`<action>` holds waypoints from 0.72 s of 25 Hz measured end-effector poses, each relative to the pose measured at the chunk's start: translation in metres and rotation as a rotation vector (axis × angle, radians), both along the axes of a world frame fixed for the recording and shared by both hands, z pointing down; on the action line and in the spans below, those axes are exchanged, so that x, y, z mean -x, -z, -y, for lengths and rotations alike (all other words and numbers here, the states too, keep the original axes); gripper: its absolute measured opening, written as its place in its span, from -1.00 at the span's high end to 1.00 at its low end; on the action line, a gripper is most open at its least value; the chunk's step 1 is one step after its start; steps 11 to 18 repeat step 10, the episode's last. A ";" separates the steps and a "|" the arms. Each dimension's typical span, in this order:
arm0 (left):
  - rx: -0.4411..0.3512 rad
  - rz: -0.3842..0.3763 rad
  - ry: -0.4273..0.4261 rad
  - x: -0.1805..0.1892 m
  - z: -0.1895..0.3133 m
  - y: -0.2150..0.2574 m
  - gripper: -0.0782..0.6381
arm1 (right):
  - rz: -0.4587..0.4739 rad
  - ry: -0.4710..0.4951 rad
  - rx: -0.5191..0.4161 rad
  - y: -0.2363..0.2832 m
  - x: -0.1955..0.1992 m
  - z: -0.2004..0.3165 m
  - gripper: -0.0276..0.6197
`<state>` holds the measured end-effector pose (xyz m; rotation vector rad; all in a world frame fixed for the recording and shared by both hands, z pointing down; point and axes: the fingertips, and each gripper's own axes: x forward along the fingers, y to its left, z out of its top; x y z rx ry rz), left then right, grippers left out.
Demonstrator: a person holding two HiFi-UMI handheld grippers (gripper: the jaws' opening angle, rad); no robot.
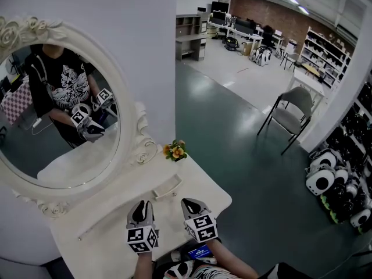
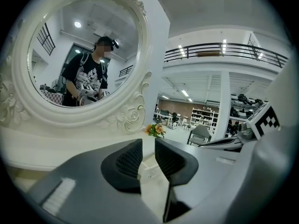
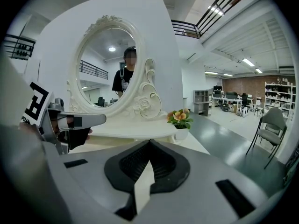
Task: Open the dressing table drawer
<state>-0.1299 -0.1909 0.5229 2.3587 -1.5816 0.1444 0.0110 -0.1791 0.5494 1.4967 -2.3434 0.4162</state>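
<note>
We're hovering the left gripper point(image 1: 141, 204) over the dressing table point(image 1: 203, 192), jaws spread and empty, likely lining up on the drawer pull point(image 1: 167, 189) just ahead. The drawer is looking closed. The right gripper point(image 1: 192, 203) is idling beside it, pressed together and empty. The flower pot point(image 1: 175, 151) and mirror point(image 1: 58, 115) are sitting behind; nothing is blocking.

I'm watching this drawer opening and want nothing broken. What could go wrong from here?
The flower pot stands just beyond the drawer handle; a careless reach could tip it. The right tongs are shut, so they'd only push the handle unless opened. The left tongs are open and empty, but the handle looks thin, so a grip might slip.
</note>
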 end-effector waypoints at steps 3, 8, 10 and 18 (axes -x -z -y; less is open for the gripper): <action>-0.001 0.002 0.001 0.001 0.000 0.001 0.55 | 0.000 0.005 -0.005 0.003 0.002 -0.002 0.91; -0.005 0.001 0.000 0.003 0.001 0.001 0.56 | 0.000 0.003 -0.002 0.000 0.003 -0.004 0.91; -0.006 -0.001 0.001 0.004 0.002 0.001 0.56 | -0.003 0.002 -0.001 -0.001 0.003 -0.003 0.91; -0.006 -0.001 0.001 0.004 0.002 0.001 0.56 | -0.003 0.002 -0.001 -0.001 0.003 -0.003 0.91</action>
